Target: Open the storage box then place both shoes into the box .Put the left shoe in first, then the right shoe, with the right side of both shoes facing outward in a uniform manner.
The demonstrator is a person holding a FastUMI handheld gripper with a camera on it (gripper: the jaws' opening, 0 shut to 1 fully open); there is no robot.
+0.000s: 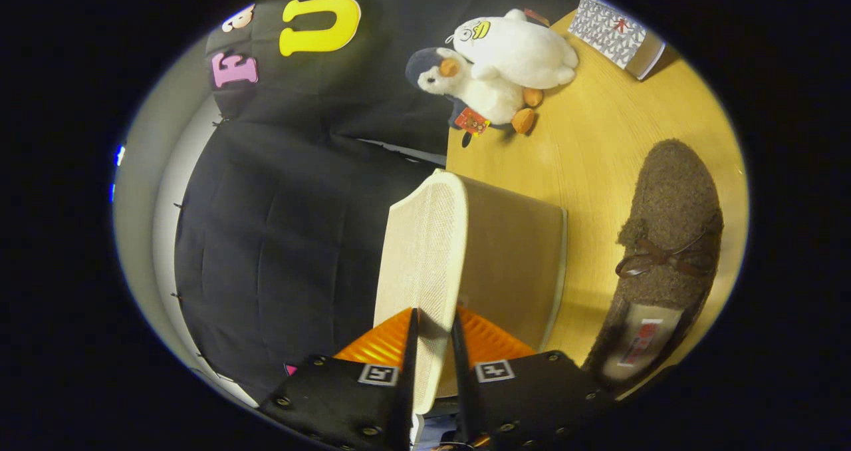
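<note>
Gripper (433,331) clamps the raised lid (422,251) of a storage box (515,265) on a wooden table (598,145).

Both fingers press on the pale, textured lid's edge, which stands between them, the tan box just beyond. A brown fuzzy shoe (665,251) with a bow lies on the table beside the box, apart from it. Farther back, two plush toys (495,72) are piled near a patterned box (615,35). Black quilted cloth (279,238) walls the booth, with a pale wall (143,191) past it.

warm dim light, soft shadows, strong fisheye bending at edges
</note>
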